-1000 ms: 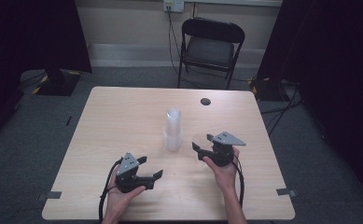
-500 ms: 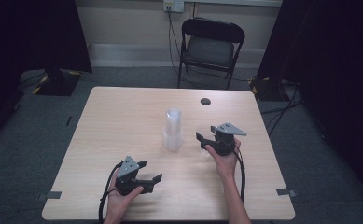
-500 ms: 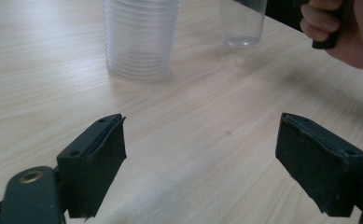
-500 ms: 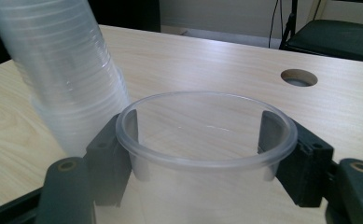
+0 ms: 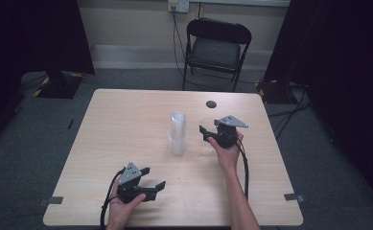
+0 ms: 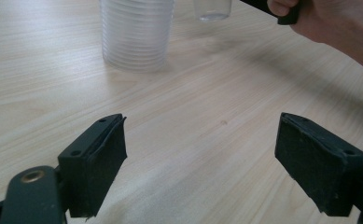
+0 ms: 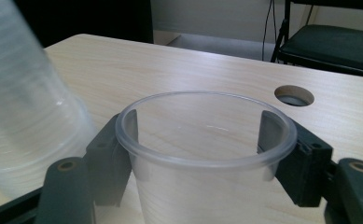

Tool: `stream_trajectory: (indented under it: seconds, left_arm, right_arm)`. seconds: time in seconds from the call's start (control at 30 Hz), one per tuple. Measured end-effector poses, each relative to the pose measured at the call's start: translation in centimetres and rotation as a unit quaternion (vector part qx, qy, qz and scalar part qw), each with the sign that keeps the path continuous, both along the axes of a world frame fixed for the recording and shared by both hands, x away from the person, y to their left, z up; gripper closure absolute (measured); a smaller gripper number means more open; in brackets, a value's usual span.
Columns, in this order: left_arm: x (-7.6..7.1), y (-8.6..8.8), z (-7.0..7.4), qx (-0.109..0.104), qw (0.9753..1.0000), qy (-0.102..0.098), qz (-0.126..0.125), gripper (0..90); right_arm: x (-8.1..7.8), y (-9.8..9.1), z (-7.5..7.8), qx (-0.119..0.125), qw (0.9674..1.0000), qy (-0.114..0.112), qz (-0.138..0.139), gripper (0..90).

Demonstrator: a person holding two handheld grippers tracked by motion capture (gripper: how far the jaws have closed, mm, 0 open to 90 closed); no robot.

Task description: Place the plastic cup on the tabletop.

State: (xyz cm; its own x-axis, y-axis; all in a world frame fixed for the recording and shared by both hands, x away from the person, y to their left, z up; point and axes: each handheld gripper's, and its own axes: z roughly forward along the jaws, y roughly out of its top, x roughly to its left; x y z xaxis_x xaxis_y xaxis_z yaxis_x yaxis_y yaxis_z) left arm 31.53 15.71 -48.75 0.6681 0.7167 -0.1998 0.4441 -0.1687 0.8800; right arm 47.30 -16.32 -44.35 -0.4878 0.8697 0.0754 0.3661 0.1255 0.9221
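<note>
Now the right gripper fingers clasp 1 clear cup; left gripper fingers gape wide

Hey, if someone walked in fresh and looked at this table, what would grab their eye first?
Probably the clear plastic cup clamped between the right gripper's black jaws, upright, just right of the tall stack of clear plastic cups at mid-table. Next, the left gripper near the front edge of the pale wooden table, jaws wide apart on nothing.
</note>
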Motion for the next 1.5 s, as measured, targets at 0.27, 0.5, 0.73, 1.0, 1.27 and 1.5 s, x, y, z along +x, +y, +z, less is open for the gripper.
stream_trajectory:
  seconds: [0.27,0.5,0.73,1.0,1.27,1.5]
  left_arm:
    - [-0.1,0.5,0.0,-0.001,1.0,-0.001,0.008,16.9]
    - [-0.5,0.8,0.2,0.011,0.9996,-0.02,0.017,21.3]
    - [-0.5,0.6,0.4,0.006,0.9996,-0.023,0.014,21.2]
    - [-0.4,0.5,0.4,0.003,0.9997,-0.021,0.013,20.8]
    - [-0.4,0.5,0.5,0.002,0.9997,-0.023,0.011,20.8]
    - [-0.4,0.4,0.5,0.001,0.9997,-0.024,0.009,20.8]
  right_arm:
    - [1.6,-0.3,-1.9,0.01,0.9996,0.028,-0.002,28.2]
    - [1.5,0.1,-2.2,-0.003,0.9999,0.015,0.0,28.1]
    - [0.3,-0.1,-2.5,-0.003,1.0,0.003,0.006,28.0]
    - [0.5,-0.5,-2.1,0.006,0.9999,0.013,0.008,26.4]
    - [0.3,-0.5,-2.4,0.002,0.9998,0.018,0.009,25.1]
    - [-0.5,-0.9,-3.0,0.0,0.9996,0.023,0.016,24.9]
